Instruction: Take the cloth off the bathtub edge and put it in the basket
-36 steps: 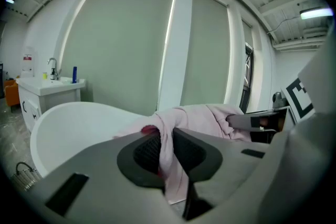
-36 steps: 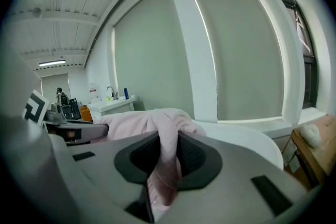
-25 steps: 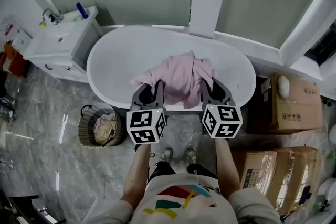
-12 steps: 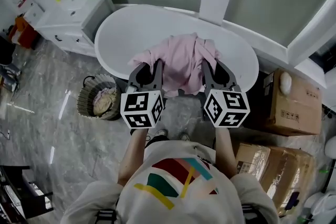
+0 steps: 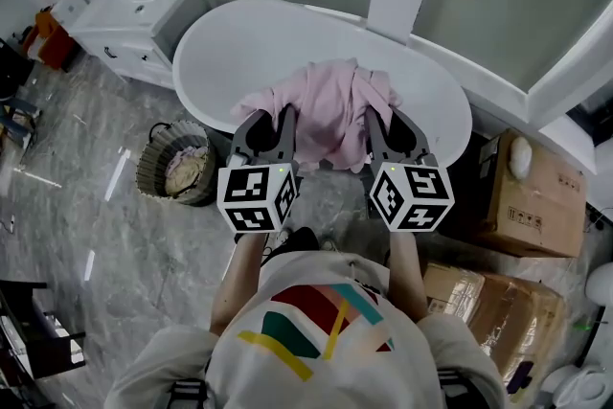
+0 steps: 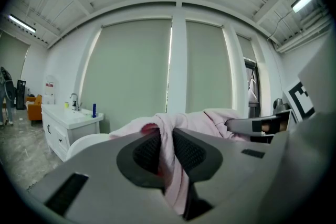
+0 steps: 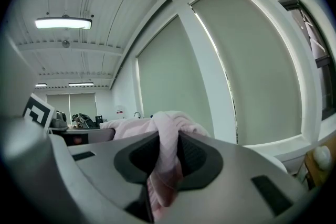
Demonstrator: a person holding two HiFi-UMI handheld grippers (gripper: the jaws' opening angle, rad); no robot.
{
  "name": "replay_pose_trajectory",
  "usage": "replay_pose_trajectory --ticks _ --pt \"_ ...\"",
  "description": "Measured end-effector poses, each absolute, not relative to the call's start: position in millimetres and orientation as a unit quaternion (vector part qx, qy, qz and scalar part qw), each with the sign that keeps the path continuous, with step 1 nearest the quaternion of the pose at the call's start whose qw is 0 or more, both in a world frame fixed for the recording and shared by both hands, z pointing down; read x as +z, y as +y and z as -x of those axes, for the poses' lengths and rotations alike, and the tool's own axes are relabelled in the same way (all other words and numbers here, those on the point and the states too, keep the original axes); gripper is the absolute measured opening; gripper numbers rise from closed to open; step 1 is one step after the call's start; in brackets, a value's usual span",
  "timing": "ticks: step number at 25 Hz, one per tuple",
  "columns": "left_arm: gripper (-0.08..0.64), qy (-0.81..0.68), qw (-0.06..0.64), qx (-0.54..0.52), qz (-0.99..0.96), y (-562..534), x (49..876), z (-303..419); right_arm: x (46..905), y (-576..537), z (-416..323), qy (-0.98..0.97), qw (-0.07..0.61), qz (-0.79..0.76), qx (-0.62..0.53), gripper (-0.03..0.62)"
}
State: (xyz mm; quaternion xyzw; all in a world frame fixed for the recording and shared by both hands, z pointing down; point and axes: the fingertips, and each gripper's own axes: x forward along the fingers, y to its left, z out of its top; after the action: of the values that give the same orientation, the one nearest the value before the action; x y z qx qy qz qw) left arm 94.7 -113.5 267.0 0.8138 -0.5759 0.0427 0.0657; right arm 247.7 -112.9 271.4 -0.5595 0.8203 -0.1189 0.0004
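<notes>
The pink cloth hangs bunched between the two claws, over the bathtub; whether it touches the rim is hard to tell. The left gripper and the right gripper each clench a fold. The basket stands well left of the left gripper.

Left tool and right tool extended forward, jaws clamped.

Near rim of bathtub hidden behind pink cloth, its lower hem covered by left gripper and right gripper, basket contents too small to identify, items on sink counter indistinct, rounded white object cut by right edge.
</notes>
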Motion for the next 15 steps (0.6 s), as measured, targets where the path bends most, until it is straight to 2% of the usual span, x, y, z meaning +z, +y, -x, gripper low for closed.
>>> replay_pose_trajectory --ticks 15 --pt "0.071 -0.609 0.080 0.036 -0.788 -113.6 282.3 -78.0 281.7 -121.8 -230.6 0.847 -0.004 0.514 -0.132 0.088"
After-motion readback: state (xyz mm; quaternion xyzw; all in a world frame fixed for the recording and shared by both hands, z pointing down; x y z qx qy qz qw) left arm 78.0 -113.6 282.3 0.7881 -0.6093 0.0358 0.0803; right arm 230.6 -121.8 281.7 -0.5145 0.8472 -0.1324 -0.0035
